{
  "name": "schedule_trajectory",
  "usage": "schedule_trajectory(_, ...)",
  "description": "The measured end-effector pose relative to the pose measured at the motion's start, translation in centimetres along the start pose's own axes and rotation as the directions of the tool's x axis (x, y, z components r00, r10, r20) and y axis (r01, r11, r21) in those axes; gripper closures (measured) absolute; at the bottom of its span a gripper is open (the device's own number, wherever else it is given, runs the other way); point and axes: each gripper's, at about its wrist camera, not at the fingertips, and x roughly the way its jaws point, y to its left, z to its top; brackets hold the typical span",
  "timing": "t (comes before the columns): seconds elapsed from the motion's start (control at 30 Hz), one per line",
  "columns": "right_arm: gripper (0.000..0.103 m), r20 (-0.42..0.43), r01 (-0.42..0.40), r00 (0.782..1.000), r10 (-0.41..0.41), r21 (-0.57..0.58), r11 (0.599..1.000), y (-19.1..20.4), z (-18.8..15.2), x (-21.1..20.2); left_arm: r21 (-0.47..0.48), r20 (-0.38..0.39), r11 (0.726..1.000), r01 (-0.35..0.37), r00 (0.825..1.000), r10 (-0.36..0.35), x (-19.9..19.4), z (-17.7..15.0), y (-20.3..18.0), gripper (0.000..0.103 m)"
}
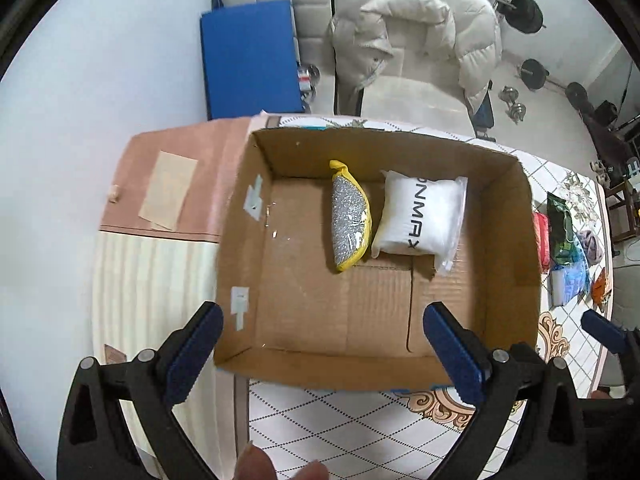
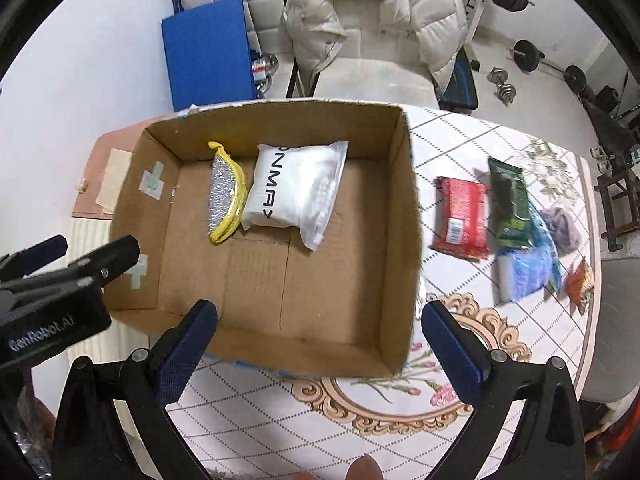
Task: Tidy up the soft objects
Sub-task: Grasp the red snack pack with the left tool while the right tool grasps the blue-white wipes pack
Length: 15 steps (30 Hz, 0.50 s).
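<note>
An open cardboard box (image 1: 280,360) (image 2: 404,216) stands on the patterned table. Inside at its far end lie a yellow-edged pouch of silver beads (image 1: 350,220) (image 2: 225,196) and a white pillow pack (image 1: 420,216) (image 2: 296,192). On the table to the right of the box lie a red packet (image 2: 460,220), a dark green packet (image 2: 510,204), a blue-and-white pack (image 2: 522,272), a grey cloth (image 2: 562,228) and a small orange packet (image 2: 580,280). My left gripper (image 1: 324,344) is open and empty above the box's near wall. My right gripper (image 2: 320,340) is open and empty over the box's near right part.
A pink cabinet top (image 1: 180,184) adjoins the box on the left. Behind the table stand a blue board (image 1: 250,60) and a chair with a cream puffer jacket (image 1: 420,32). Dumbbells and weight plates (image 1: 532,72) lie on the floor at the back right.
</note>
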Motion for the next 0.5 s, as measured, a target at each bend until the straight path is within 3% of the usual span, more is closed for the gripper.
schedule_trajectory(0.33, 0.000, 0.036, -0.099, 0.994, 0.099, 0.008, 0.995, -0.9, -3.2, -4.4, -0.027, 0.040, 0.999, 0.046, 0.998, -0.045, -4.5, -2.8, -1.1, 0.000)
schedule_trajectory(0.5, 0.000, 0.017, -0.181, 0.984, 0.180, 0.103, 0.978, -5.7, -3.2, -4.9, 0.052, 0.058, 0.998, 0.033, 0.998, -0.036, -6.0, -1.3, -6.2, 0.000)
